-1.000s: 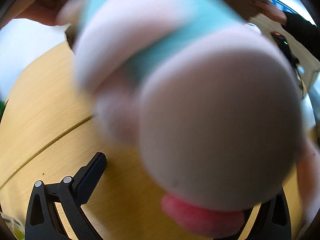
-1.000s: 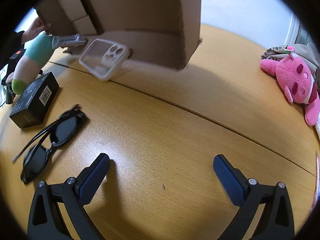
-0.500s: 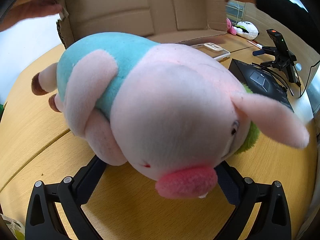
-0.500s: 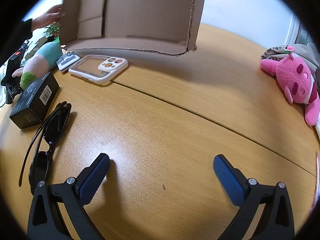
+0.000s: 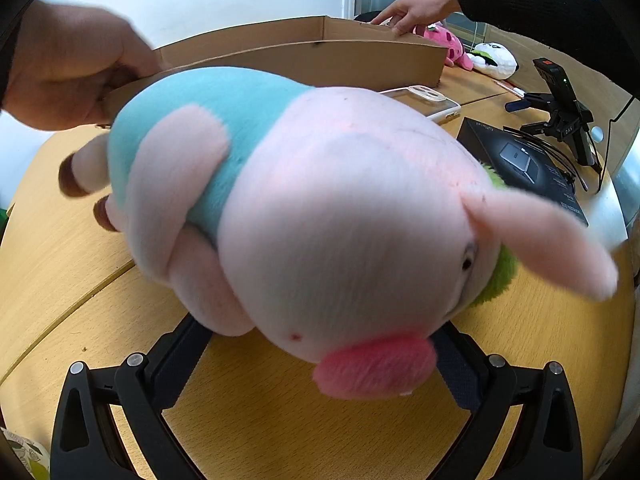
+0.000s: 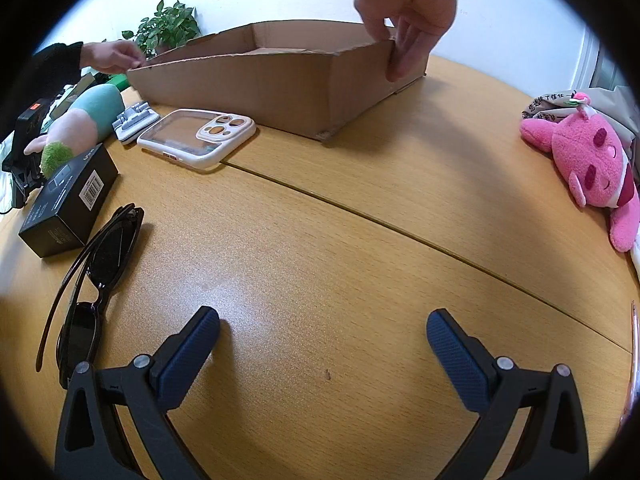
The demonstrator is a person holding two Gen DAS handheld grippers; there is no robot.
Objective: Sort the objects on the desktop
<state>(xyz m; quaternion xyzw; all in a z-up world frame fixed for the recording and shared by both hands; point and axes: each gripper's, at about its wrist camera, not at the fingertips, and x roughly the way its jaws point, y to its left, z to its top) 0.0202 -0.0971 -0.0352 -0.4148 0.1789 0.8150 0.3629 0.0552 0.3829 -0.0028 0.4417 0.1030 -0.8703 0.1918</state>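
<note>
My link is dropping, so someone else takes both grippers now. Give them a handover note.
Left gripper: open, fingers either side of the pig plush, which lies on the table; no grip yet.
Right gripper: open, empty, over bare table.
Cardboard box: on the far side, a person's hands on its rim; inside mostly hidden.
Outside the box: phone case, black box, sunglasses, pink plush.
Done: nothing visibly sorted.
Left: grip the pig, probably box it, then the rest.

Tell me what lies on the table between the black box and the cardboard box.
In the right wrist view, the clear phone case lies between the black box and the cardboard box, with a small silver stand just behind the case.
</note>
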